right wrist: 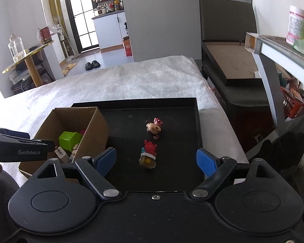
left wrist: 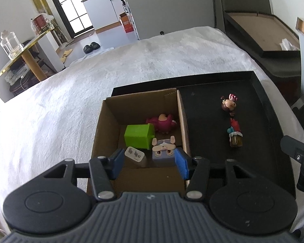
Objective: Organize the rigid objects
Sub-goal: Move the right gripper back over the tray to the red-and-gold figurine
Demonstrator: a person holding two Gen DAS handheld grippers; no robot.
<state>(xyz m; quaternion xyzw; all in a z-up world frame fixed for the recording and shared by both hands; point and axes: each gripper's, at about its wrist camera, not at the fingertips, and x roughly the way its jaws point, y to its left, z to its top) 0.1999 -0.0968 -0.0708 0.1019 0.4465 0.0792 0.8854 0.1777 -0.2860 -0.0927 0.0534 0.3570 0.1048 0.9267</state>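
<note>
On the white bed point(left wrist: 91, 85) lies a black tray point(left wrist: 261, 93) with a cardboard box point(left wrist: 103, 121) at its left, and the step in hand looks like filling that box — the left tongs point(left wrist: 150, 163) hover wide over its near edge with a grey-blue animal figure point(left wrist: 163, 151) between the pads, though I cannot tell if it is gripped. The right tongs point(right wrist: 156, 160) gape wide and empty at lower centre. Next comes the red figure on the yellow base point(right wrist: 149, 155), then the pink-bowed doll point(right wrist: 154, 129) — nothing blocks them; a green block point(left wrist: 138, 135), magenta toy point(left wrist: 162, 122) and white plug point(left wrist: 135, 156) crowd the box.
</note>
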